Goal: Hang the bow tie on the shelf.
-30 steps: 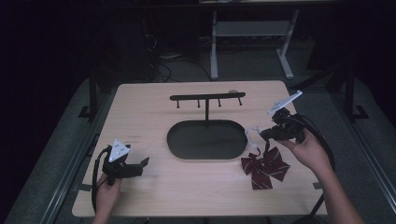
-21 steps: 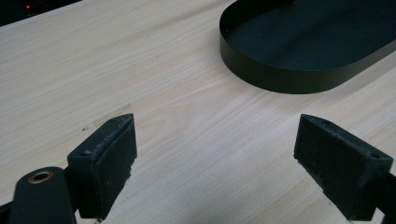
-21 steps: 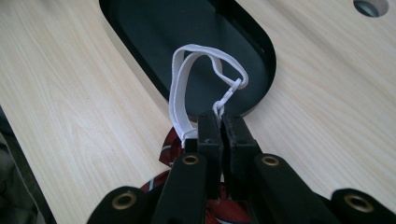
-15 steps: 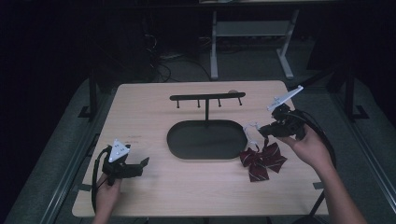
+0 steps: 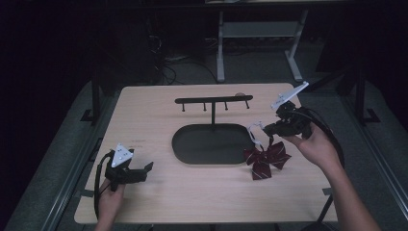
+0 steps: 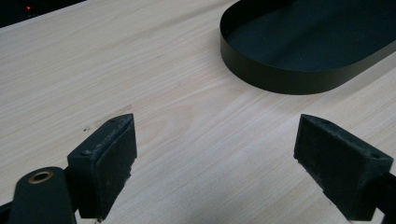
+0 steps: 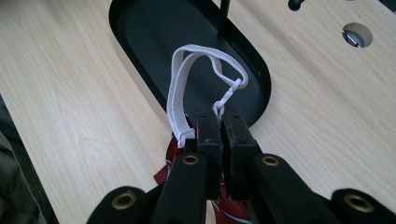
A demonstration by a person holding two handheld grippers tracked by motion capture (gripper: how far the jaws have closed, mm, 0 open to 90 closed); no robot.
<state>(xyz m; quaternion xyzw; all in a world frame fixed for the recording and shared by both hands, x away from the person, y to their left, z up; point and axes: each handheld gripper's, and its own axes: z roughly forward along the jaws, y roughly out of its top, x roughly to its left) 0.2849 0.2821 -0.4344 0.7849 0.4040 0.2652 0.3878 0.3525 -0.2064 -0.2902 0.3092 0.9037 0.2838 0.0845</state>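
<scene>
A: High view shows the right claw [image 5: 263, 129] closed on the white strap [image 5: 255, 133] of the bow [image 5: 266, 160]. The bow hangs under it, its lower end touching the surface [image 5: 202, 192] just beside the tray [image 5: 211, 144].

B: So the pickup looks done?

A: I judge yes. Hanging the strap on a hook of the rack [image 5: 213, 101] seems left.

B: And the bow itself?

A: Dark red with thin stripes, and a white elastic loop with a small clasp [image 7: 231, 91].

B: The left claw [image 6: 215, 163]?

A: Wide open, holding nothing, low over the surface.
</scene>
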